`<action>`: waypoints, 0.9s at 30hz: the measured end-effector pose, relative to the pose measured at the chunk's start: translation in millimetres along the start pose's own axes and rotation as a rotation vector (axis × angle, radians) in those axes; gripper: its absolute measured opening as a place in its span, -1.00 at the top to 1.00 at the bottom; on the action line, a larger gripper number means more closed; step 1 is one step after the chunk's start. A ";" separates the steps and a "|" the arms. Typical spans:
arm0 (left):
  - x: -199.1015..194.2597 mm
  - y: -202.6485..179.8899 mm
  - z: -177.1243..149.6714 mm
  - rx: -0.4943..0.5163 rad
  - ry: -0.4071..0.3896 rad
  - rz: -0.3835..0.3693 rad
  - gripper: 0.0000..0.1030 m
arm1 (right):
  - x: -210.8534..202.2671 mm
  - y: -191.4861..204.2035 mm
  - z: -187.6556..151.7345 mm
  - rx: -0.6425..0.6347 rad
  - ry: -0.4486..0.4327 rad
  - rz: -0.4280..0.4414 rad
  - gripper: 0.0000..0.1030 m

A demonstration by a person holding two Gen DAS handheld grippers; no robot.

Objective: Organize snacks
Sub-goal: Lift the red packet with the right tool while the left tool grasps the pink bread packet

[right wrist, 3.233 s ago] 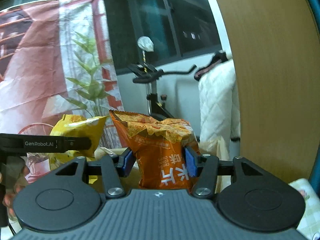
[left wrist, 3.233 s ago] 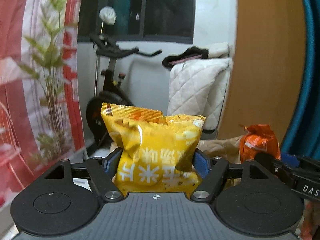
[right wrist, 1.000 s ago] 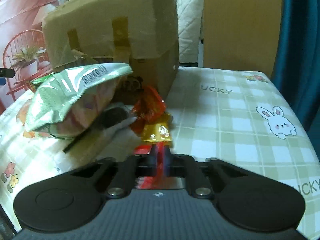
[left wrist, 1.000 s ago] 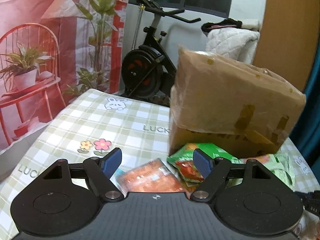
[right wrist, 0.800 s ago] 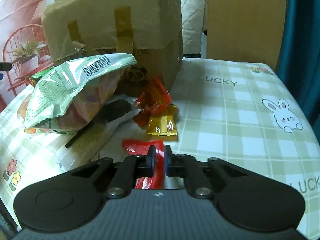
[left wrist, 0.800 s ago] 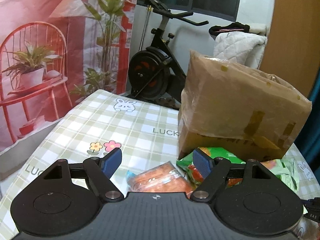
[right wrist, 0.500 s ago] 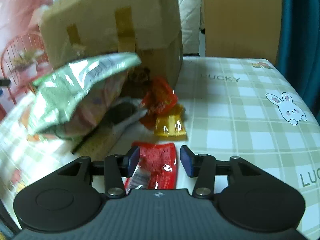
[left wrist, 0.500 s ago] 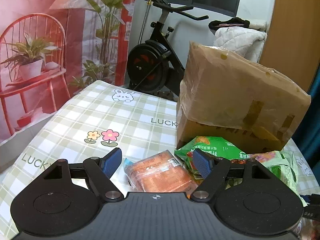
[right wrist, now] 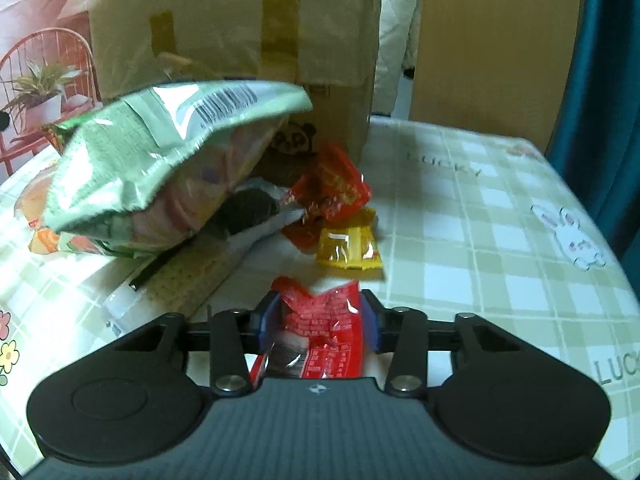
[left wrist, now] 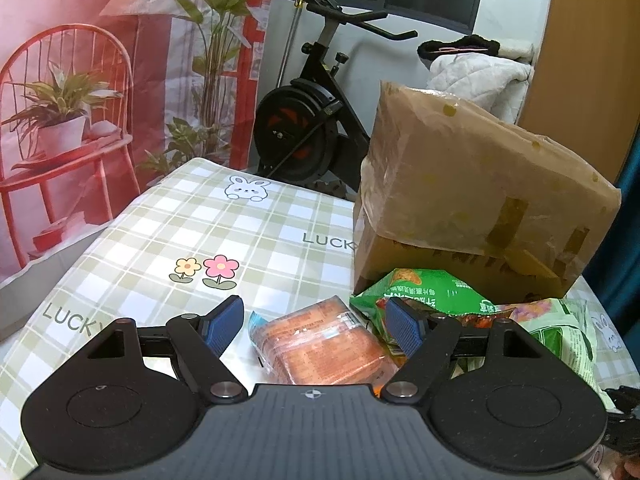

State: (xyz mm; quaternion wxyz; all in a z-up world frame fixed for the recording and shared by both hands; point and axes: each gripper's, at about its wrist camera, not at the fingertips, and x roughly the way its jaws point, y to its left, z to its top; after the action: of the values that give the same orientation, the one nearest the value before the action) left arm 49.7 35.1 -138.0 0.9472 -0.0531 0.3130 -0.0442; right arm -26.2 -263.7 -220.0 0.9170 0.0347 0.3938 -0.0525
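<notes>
My right gripper [right wrist: 319, 300] points down at the checked tablecloth [right wrist: 500, 240]. Its jaws are closing on a red snack packet [right wrist: 320, 320], and both blue pads meet the packet's sides. My left gripper [left wrist: 315, 308] stands open over an orange-pink snack packet [left wrist: 320, 344], which lies on the cloth between the jaws without being pressed. A bright green bag [left wrist: 432, 292] lies just past the left gripper's right finger. A large taped cardboard box [left wrist: 480, 184] stands behind the snacks, also shown in the right wrist view as the box [right wrist: 240, 20].
A puffy pale green bag [right wrist: 172, 140] rests on a flat beige packet [right wrist: 188, 276] left of my right gripper. An orange-red wrapper [right wrist: 332, 188] and a small yellow packet [right wrist: 348, 248] lie ahead. An exercise bike [left wrist: 312, 120] stands beyond the table; a blue curtain [right wrist: 600, 80] hangs at the right.
The yellow and orange chip bags held earlier are gone from both grippers. My right gripper let go of the red packet's edge, opened, sank a little, and now closes across its width.
</notes>
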 end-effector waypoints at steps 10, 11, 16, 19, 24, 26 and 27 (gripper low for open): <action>2.0 0.1 -2.5 0.003 0.002 -0.005 -0.54 | -28.9 -5.3 18.7 0.029 -0.107 -0.006 0.26; 2.4 0.9 -2.4 0.005 0.001 -0.007 -0.54 | -32.2 -7.1 21.7 0.034 -0.118 -0.008 0.26; 3.5 14.8 10.5 -0.015 0.000 -0.020 -0.41 | -49.0 -17.6 40.7 0.054 -0.192 -0.032 0.26; -0.7 21.6 28.2 0.003 -0.045 -0.006 -0.41 | -61.5 -22.2 57.5 0.073 -0.250 -0.041 0.26; 13.8 23.9 48.3 0.009 -0.001 -0.029 -0.47 | -74.5 -23.7 89.3 0.088 -0.336 -0.020 0.26; 31.0 22.0 43.0 -0.021 0.054 -0.041 -0.53 | -75.9 -19.6 99.9 0.076 -0.360 -0.006 0.26; 41.4 21.4 37.4 -0.030 0.083 -0.045 -0.54 | -75.7 -16.3 104.4 0.069 -0.370 0.001 0.26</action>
State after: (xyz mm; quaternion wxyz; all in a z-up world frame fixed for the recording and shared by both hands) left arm 106.2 54.2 -135.3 0.9314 -0.0726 0.3511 -0.0631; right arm -5.0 -285.6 -93.6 0.9721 0.0560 0.2166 -0.0707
